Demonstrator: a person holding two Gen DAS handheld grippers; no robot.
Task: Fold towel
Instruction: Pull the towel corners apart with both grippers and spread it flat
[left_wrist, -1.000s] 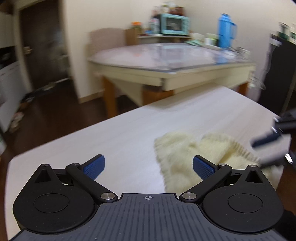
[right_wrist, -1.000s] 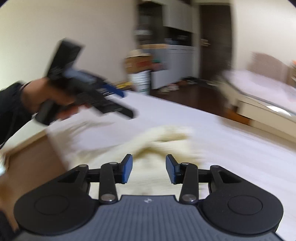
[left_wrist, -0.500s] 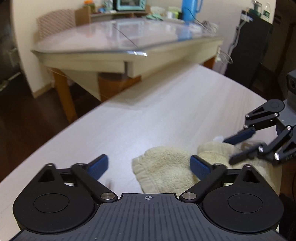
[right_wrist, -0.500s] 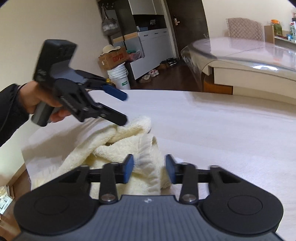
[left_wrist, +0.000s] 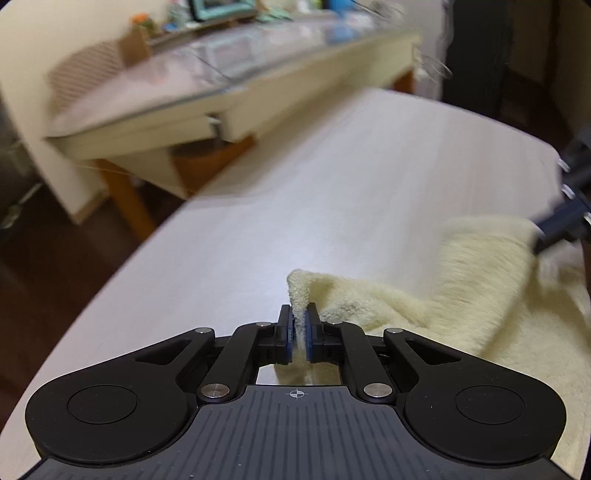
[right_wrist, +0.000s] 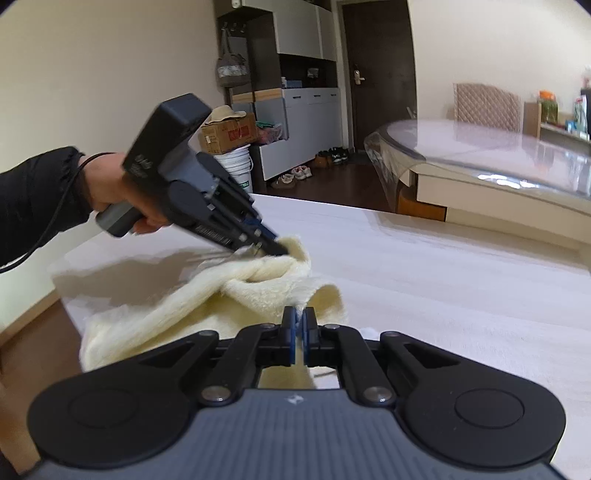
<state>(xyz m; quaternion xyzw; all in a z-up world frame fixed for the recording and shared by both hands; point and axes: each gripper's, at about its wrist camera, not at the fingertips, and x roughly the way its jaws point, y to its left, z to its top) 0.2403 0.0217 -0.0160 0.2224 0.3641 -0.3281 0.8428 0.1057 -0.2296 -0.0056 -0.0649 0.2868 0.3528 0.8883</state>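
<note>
A fluffy cream towel (left_wrist: 461, 295) lies bunched near the corner of a white table (left_wrist: 332, 192). My left gripper (left_wrist: 299, 332) is shut on a towel corner that sticks up between its blue pads. My right gripper (right_wrist: 299, 332) is shut on another corner of the same towel (right_wrist: 207, 306). In the right wrist view the left gripper (right_wrist: 280, 249) pinches the raised far corner, held by a hand in a black sleeve. In the left wrist view the right gripper (left_wrist: 554, 229) shows blurred at the right edge, on the towel.
The white table's edge (right_wrist: 70, 306) runs close to the towel on the left. A glass-topped dining table (left_wrist: 221, 92) stands beyond it, and it also shows in the right wrist view (right_wrist: 498, 155). Cabinets, a bucket and a box (right_wrist: 236, 147) line the far wall.
Both grippers were open above the towel; now each has closed on a towel corner. The corners are lifted slightly and the towel has pulled up between them.
</note>
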